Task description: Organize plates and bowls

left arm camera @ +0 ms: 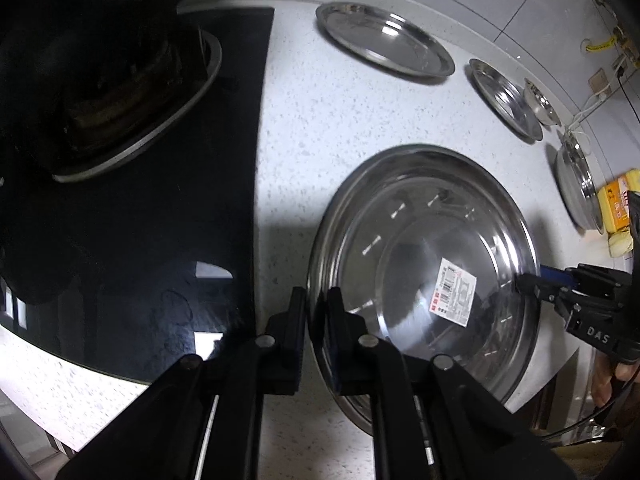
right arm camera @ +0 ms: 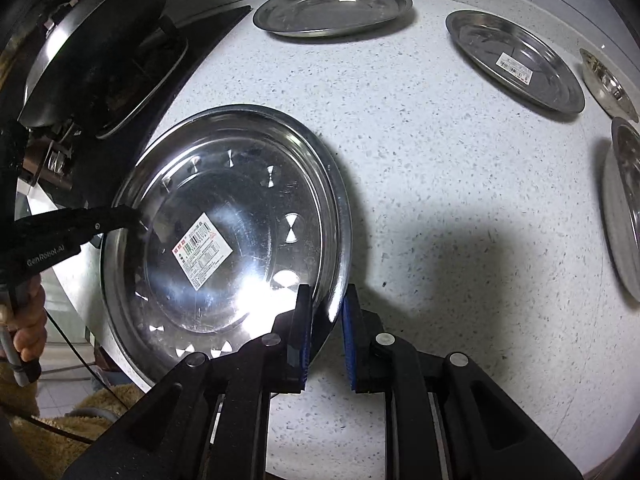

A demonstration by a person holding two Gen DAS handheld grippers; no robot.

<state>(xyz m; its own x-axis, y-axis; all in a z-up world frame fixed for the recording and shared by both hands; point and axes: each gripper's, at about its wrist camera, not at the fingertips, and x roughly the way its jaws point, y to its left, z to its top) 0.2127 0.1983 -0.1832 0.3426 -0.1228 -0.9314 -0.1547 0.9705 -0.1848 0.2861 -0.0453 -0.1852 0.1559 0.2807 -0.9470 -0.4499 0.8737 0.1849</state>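
A large steel plate (left arm camera: 420,240) with a barcode sticker lies low over the speckled counter (right arm camera: 440,160), beside the black hob. My left gripper (left arm camera: 316,294) straddles the plate's left rim, its jaws a little apart with a thin gap to the metal. My right gripper (right arm camera: 326,294), with blue pads, straddles the opposite rim of the same plate (right arm camera: 224,220) the same way, narrowly open. Each gripper also shows in the other's view: the right gripper (left arm camera: 528,280) and the left gripper (right arm camera: 134,216). Whether the plate rests fully on the counter I cannot tell.
Along the back lie a steel plate (right arm camera: 332,8), a labelled plate (right arm camera: 516,60) and a small bowl (right arm camera: 608,84); another steel dish (right arm camera: 628,200) sits far right. The glass hob (left arm camera: 160,240) carries a dark pan (right arm camera: 100,40). A yellow box (left arm camera: 618,200) stands right. A hand (right arm camera: 28,320) holds the left gripper.
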